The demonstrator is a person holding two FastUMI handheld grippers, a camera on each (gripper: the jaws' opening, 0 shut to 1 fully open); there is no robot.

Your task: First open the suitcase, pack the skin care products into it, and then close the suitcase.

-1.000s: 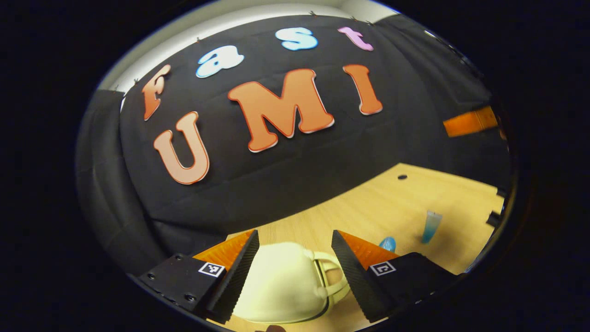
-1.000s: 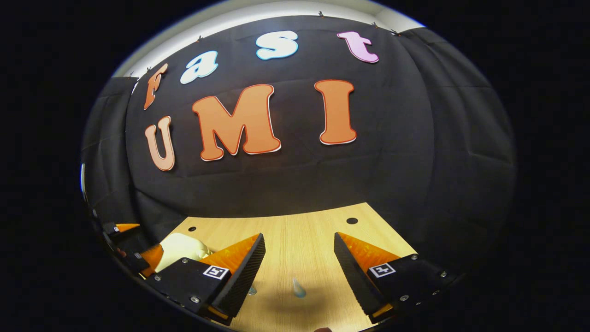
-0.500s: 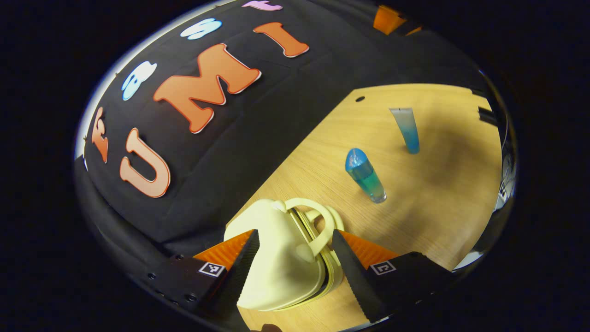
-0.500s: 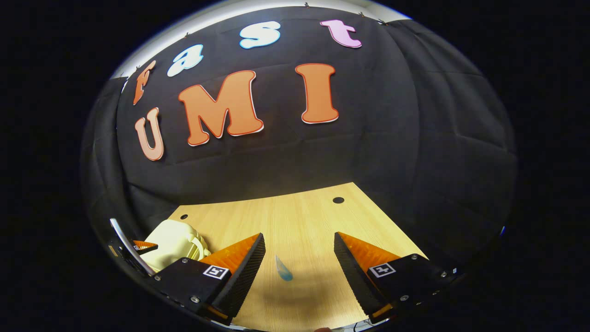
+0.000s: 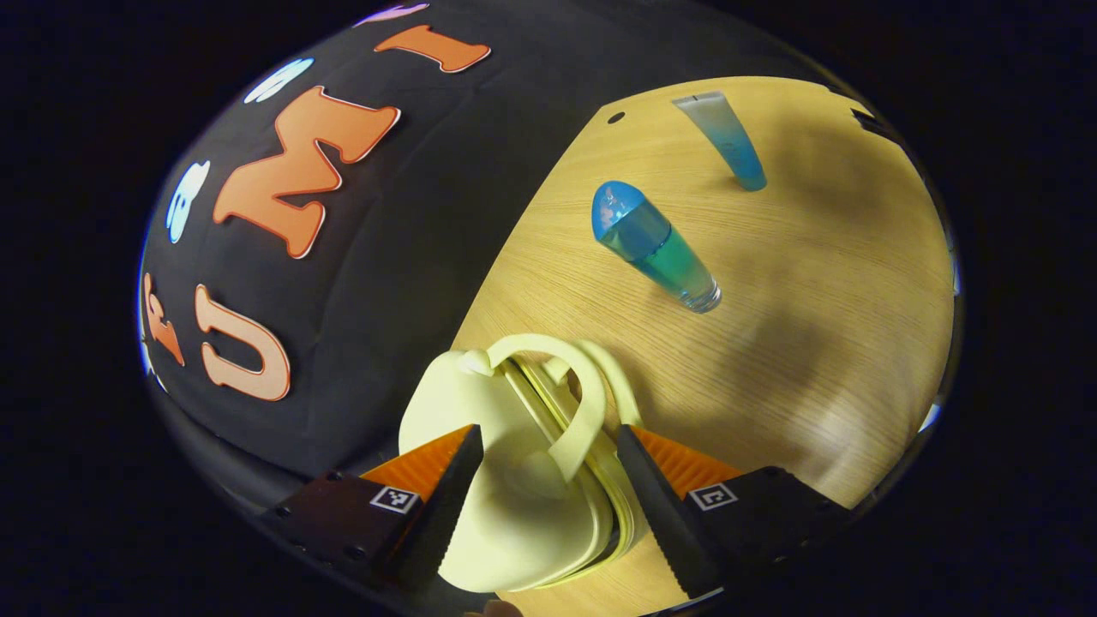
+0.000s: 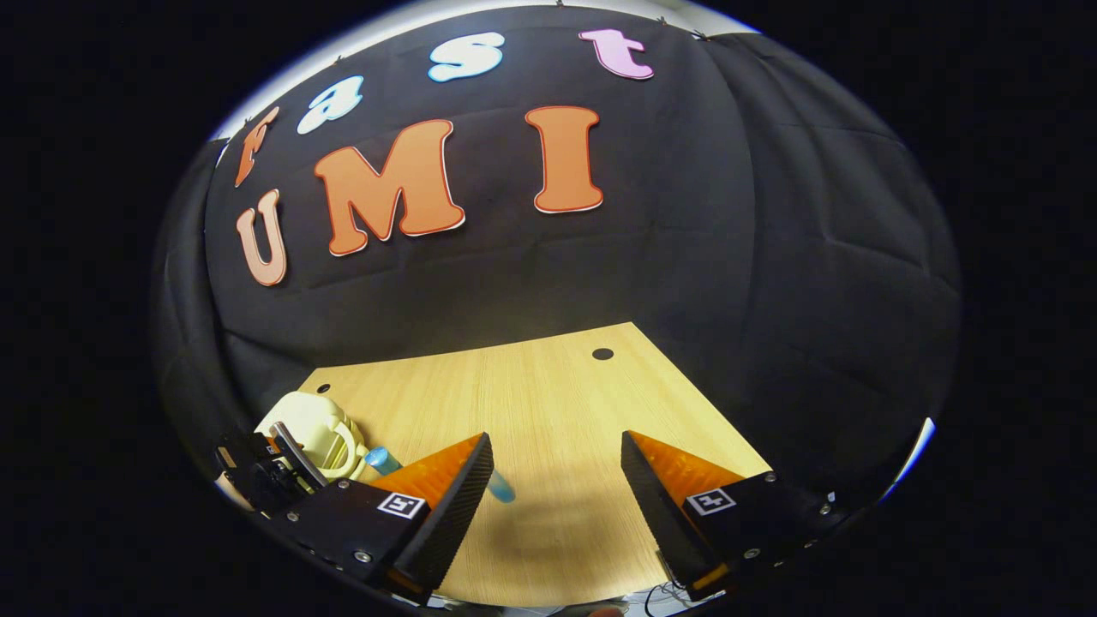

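Pale yellow plastic formed the small suitcase [image 5: 506, 480], which lay closed on the wooden worktop [image 5: 797, 360] between the spread fingers of your left tool [image 5: 548, 506]. That tool stood released: its jaws flanked the case's shell, and whether either finger touched it cannot be told. The looped handle [image 5: 574, 403] of the suitcase rose toward the far side, just ahead of the fingertips.

Beyond the suitcase, to the right and farther off in the left gripper view, a blue-green bottle with a rounded blue cap [image 5: 653, 247] lay on its side on the worktop. Farther still, near a round hole [image 5: 615, 117] in the board, stood a translucent blue tube [image 5: 722, 137], well apart from the bottle.

In the right gripper view, your right tool [image 6: 555, 506] hung released over bare worktop [image 6: 548, 403], with nothing between its jaws. At the near left of that view you could see the suitcase [image 6: 313, 424], with the left tool's body [image 6: 266, 467] in front of it. A blue item [image 6: 382, 460] showed just beside the right tool's left finger, partly hidden by it.
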